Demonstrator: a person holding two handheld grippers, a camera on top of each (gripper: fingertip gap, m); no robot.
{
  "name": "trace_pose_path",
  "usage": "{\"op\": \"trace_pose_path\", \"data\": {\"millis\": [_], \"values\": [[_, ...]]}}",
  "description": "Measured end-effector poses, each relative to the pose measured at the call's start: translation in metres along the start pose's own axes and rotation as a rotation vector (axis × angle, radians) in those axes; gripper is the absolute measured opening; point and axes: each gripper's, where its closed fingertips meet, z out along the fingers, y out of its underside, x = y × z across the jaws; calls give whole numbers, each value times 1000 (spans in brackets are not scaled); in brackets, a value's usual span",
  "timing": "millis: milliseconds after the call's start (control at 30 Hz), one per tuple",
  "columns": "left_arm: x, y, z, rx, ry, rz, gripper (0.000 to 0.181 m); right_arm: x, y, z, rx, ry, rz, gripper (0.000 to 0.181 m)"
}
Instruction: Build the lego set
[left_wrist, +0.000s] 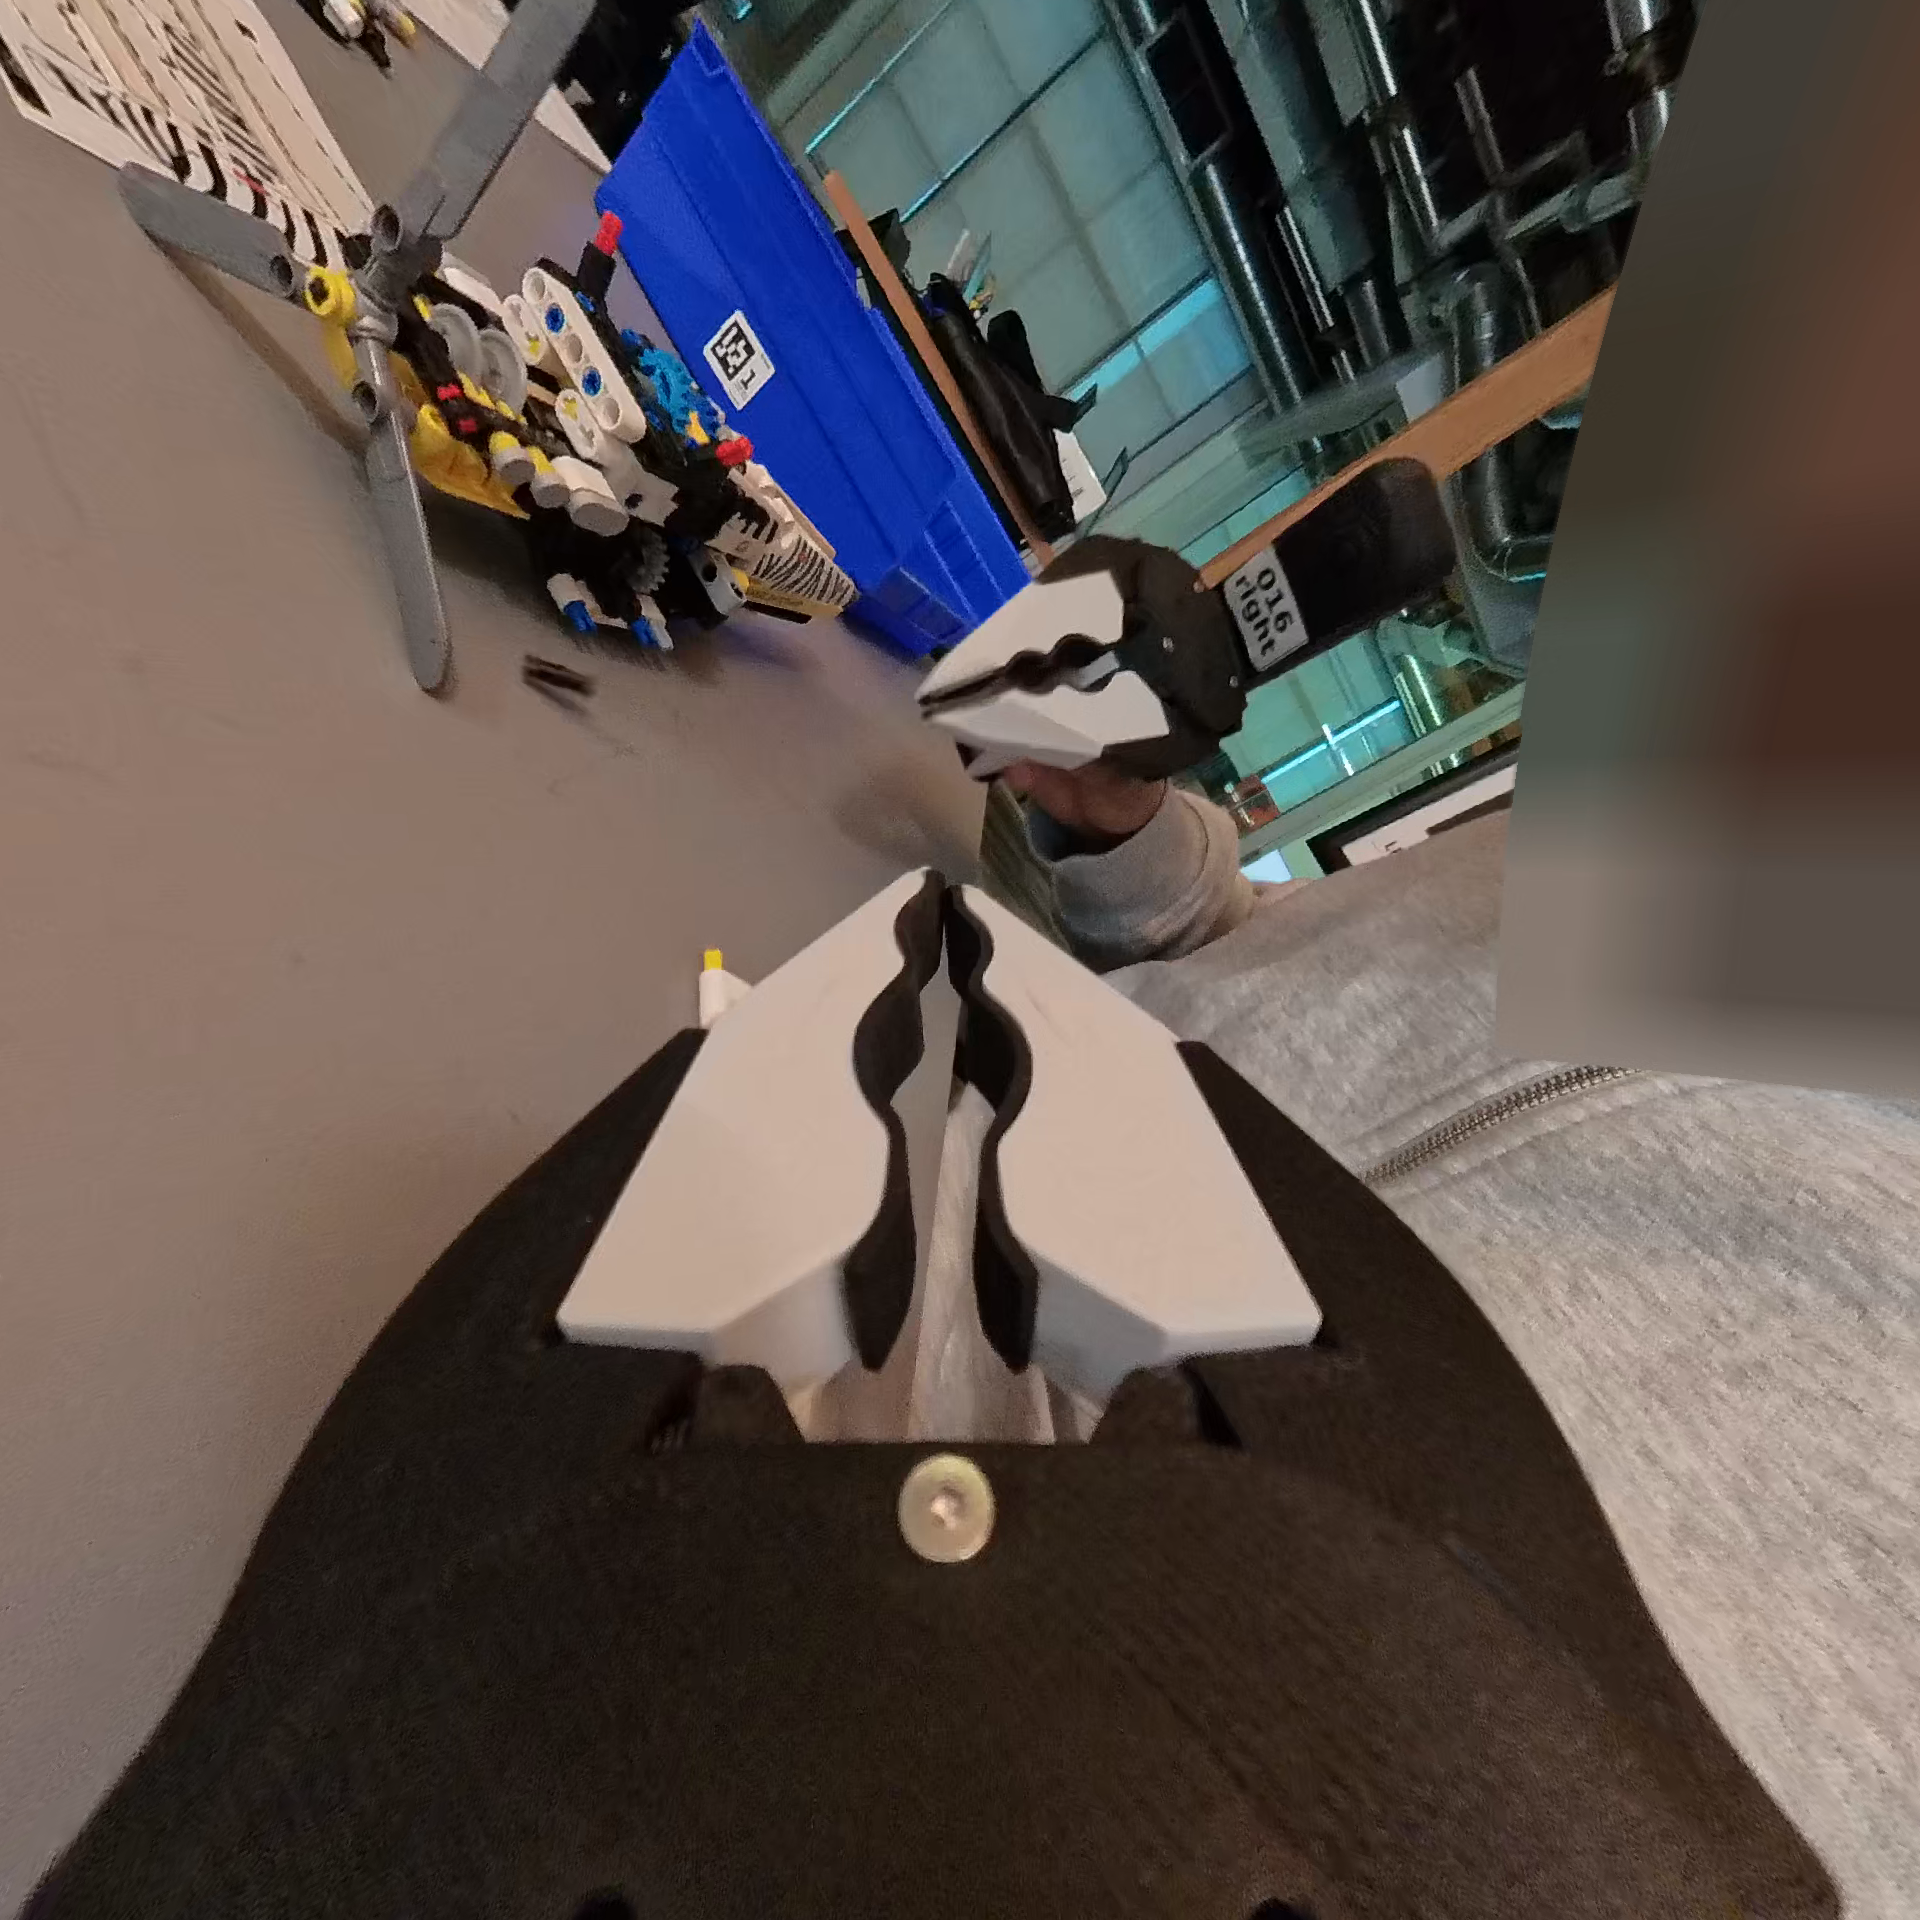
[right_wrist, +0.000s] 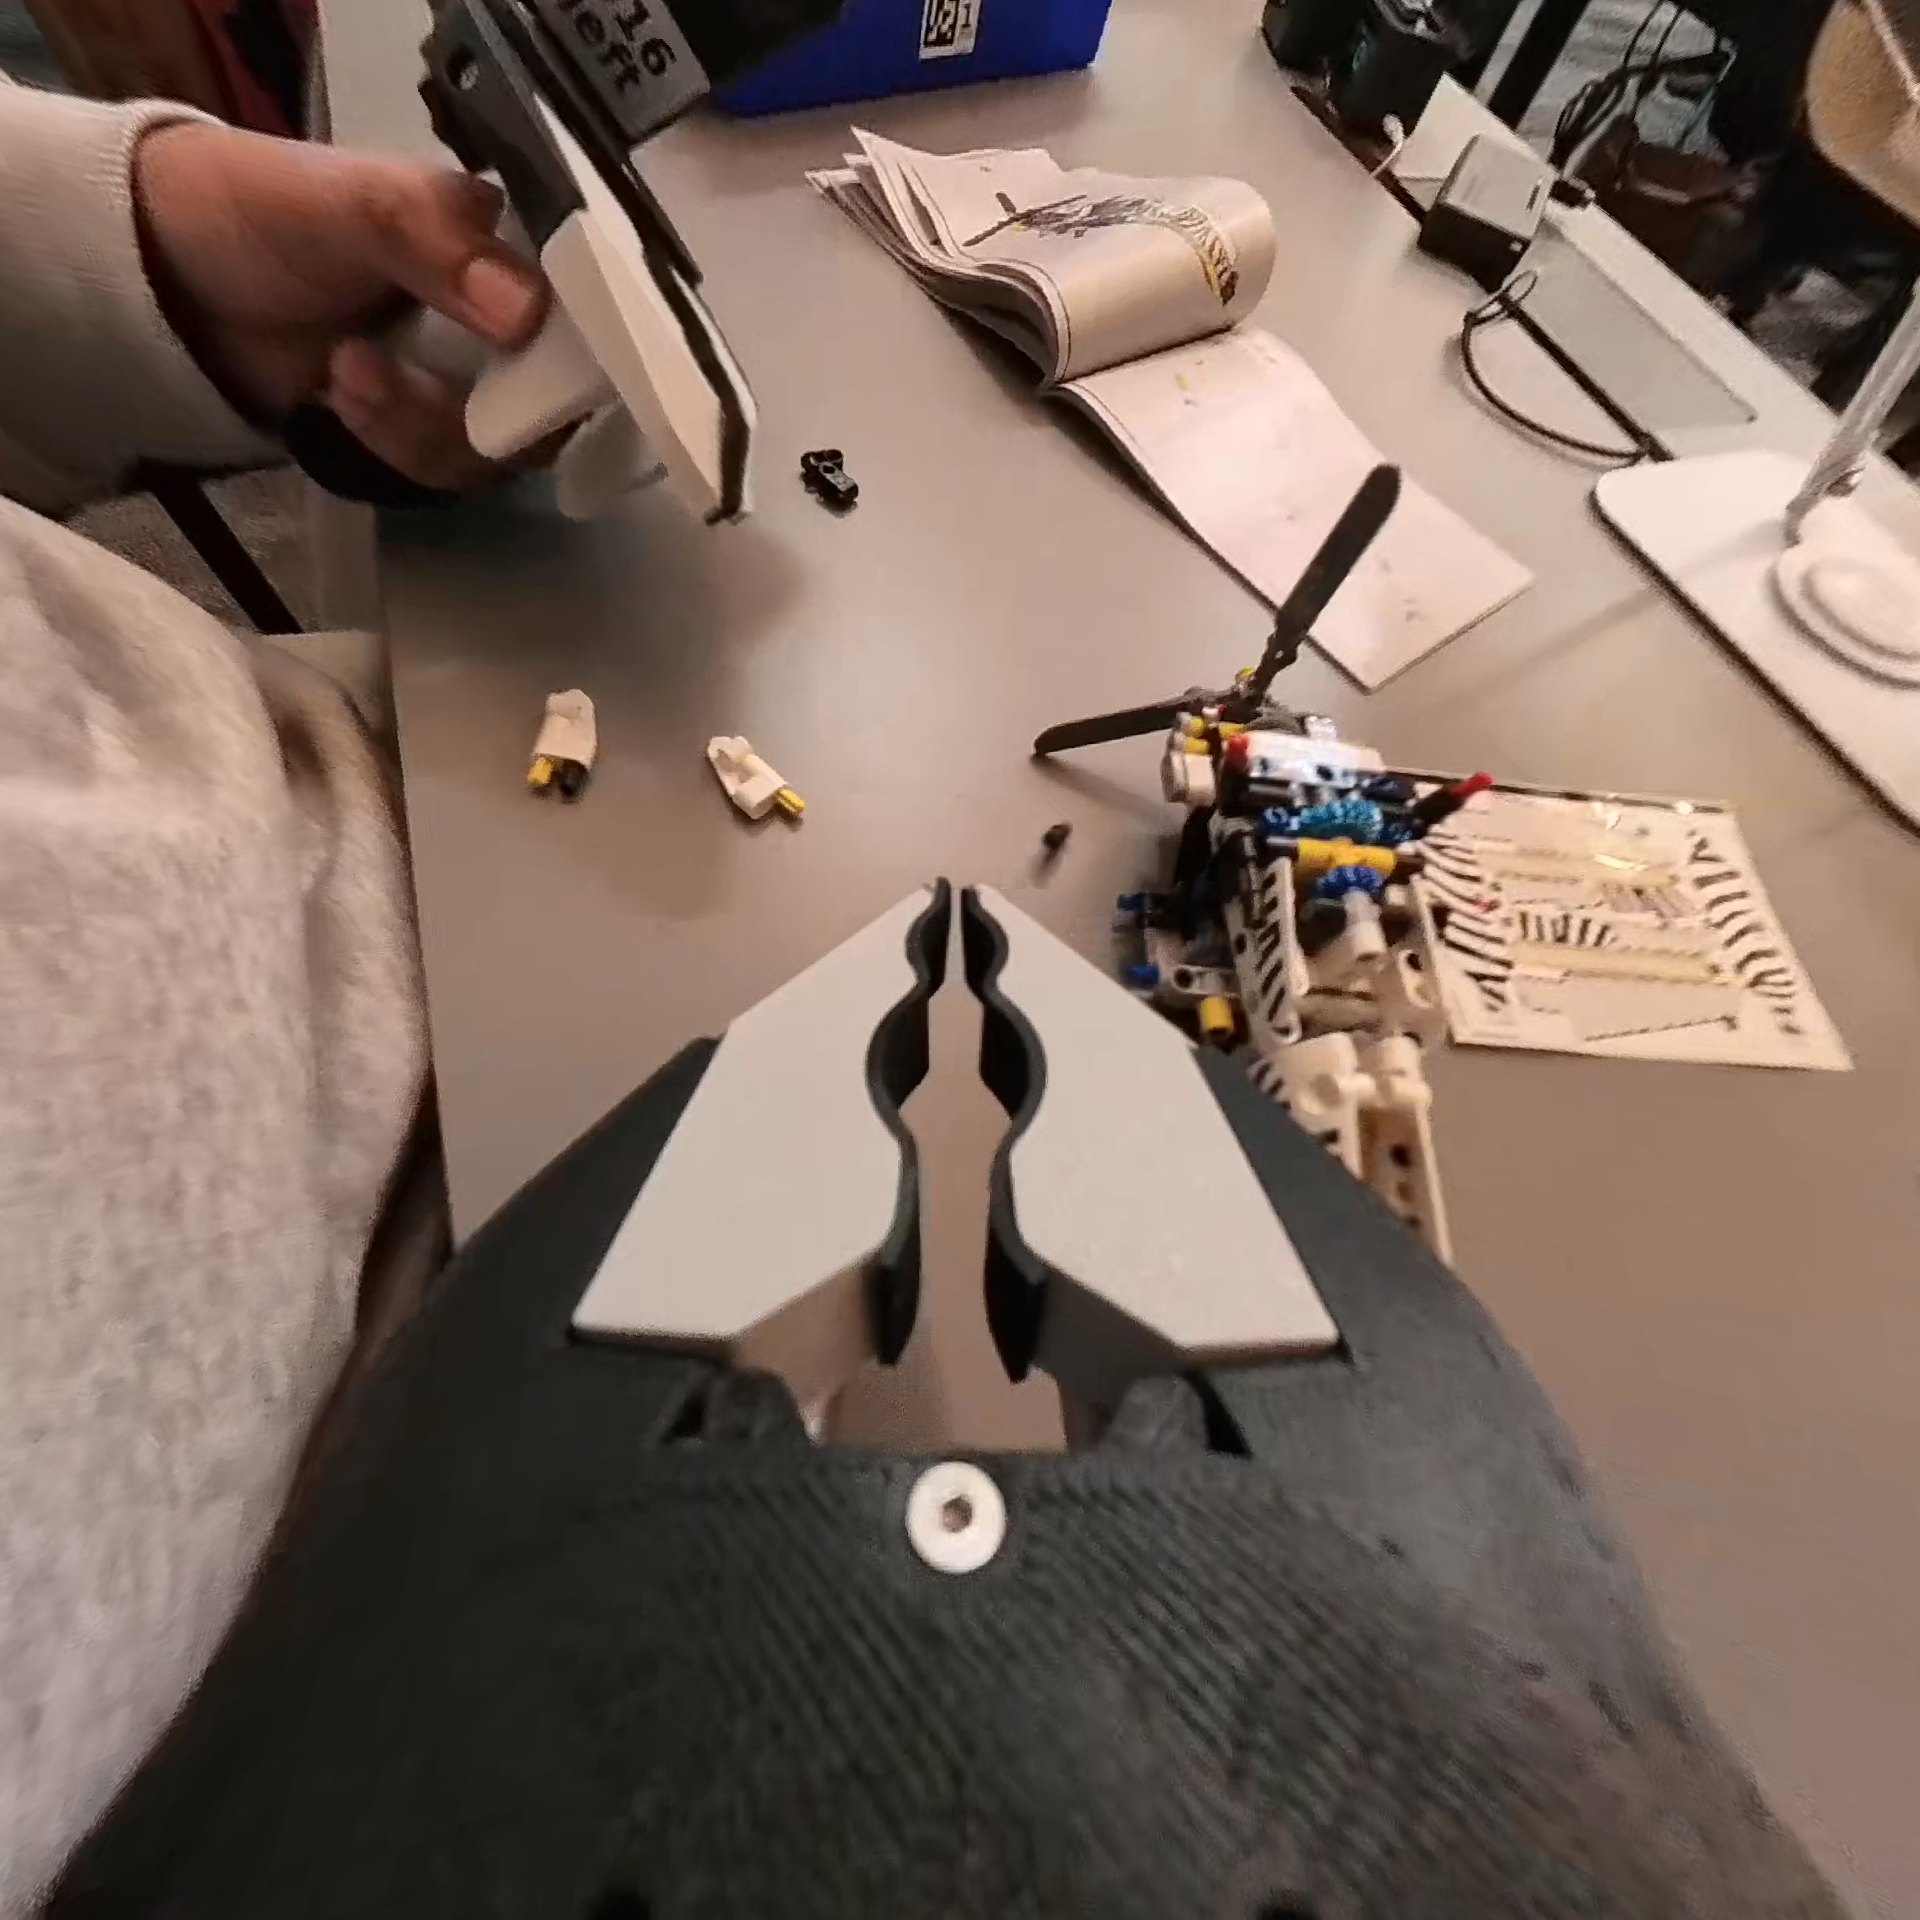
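Note:
The partly built lego helicopter (right_wrist: 1288, 894), white, black and yellow with grey rotor blades, lies on the grey table (right_wrist: 935, 644); it also shows in the left wrist view (left_wrist: 582, 436). Two small white pieces with yellow pins (right_wrist: 566, 743) (right_wrist: 753, 777) lie near the table's near edge. A black connector (right_wrist: 829, 480) and a black pin (right_wrist: 1055, 840) lie loose. My left gripper (left_wrist: 940, 894) is shut and empty, held above the table; it also shows in the right wrist view (right_wrist: 727, 488). My right gripper (right_wrist: 954, 899) is shut and empty, left of the helicopter.
An open instruction booklet (right_wrist: 1195, 343) lies behind the model, and a sticker sheet (right_wrist: 1610, 935) lies under its right side. A blue bin (left_wrist: 790, 343) stands at the far edge. A white monitor stand base (right_wrist: 1766, 582) is at the right. A person's grey sleeve (right_wrist: 156, 935) is at the left. The gap from one gripper's tips to the other's is roughly 11 centimetres. To reach the partly built lego helicopter (right_wrist: 1288, 894) in a straight line is about 8 centimetres for my right fingers, about 15 centimetres for my left.

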Motion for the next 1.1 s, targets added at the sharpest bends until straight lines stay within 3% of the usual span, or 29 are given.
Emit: {"op": "trace_pose_path", "data": {"millis": [267,467,600,733,833,867,900,1100], "values": [[2,-5,19,-39,-57,98,1,-4,25,40,-191,87,-52,16],[-13,-3,16,-61,-193,218,6,23,25,75,-217,216,194,35],[-29,-11,-1,-56,-394,386,6,28,20,83,-149,232,300,35],[-40,-49,-38,102,-699,661,22,33,24,82,-157,261,305,35],[-34,-66,-59,187,-846,828,22,35,25,83,-164,274,302,35],[-31,-66,-60,194,-850,854,4,36,25,84,-169,282,300,35],[-26,-64,-58,202,-819,873,0,37,26,84,-174,290,299,36],[-20,-62,-62,284,-736,839,0,41,27,89,-198,323,314,33]]}}
